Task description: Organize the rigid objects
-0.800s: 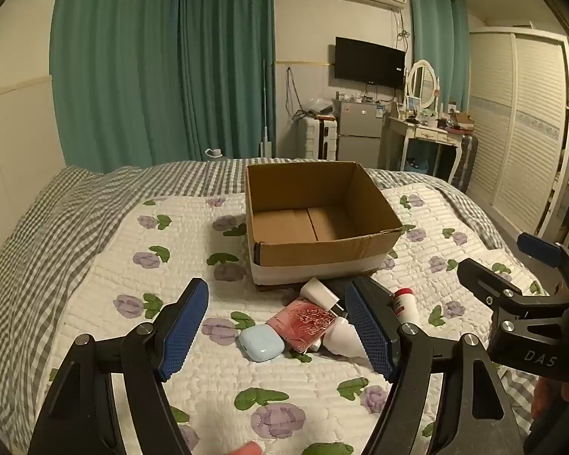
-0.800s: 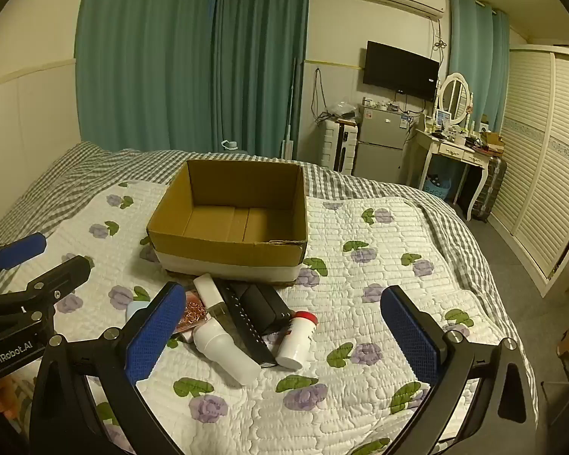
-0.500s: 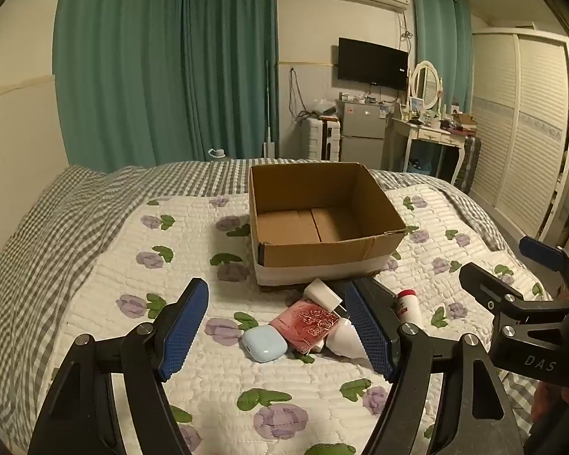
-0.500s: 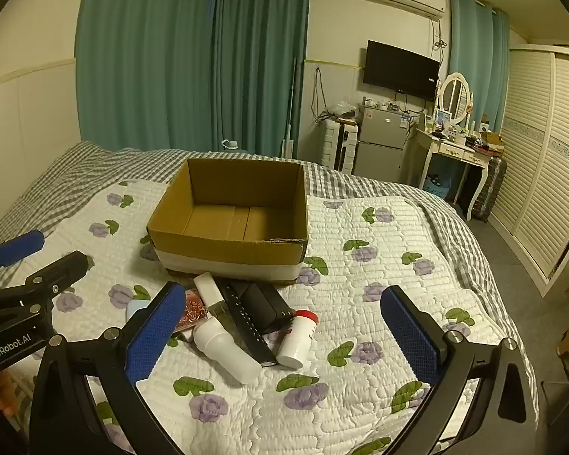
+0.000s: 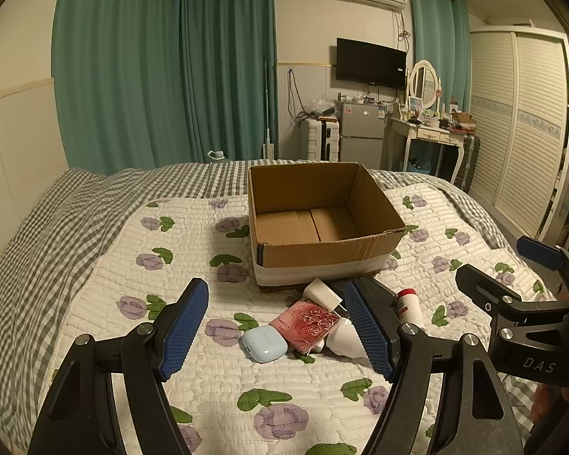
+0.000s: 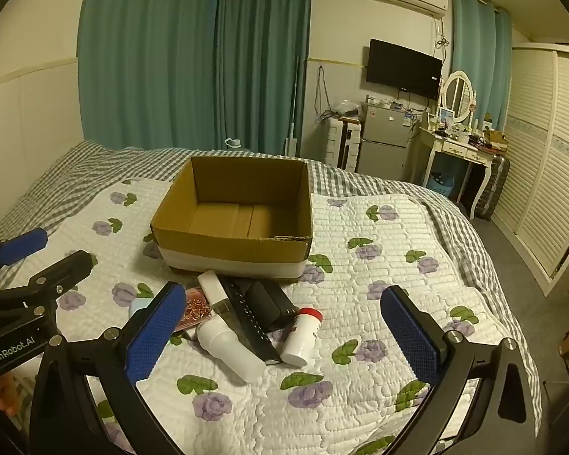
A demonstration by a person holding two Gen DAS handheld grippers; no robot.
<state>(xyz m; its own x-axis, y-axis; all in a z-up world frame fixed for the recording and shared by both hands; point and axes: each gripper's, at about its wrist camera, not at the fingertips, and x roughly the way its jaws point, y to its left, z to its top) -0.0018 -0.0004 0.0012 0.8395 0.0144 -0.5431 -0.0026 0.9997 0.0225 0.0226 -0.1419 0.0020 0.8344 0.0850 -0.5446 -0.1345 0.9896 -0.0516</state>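
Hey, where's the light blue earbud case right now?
In the left wrist view, the light blue earbud case lies on the quilt, touching the left edge of the pink rose-patterned card, nearer the camera than the cardboard box.

**What stays out of sight**

The left tool's (image 5: 277,326) right finger (image 5: 370,331) covers most of the white bottle (image 5: 343,339) and part of the red-capped bottle (image 5: 407,305). In the right wrist view, the pale blue case (image 6: 138,307) peeks from behind a finger (image 6: 153,335). The dresser clutter (image 6: 462,134) is too small to identify.
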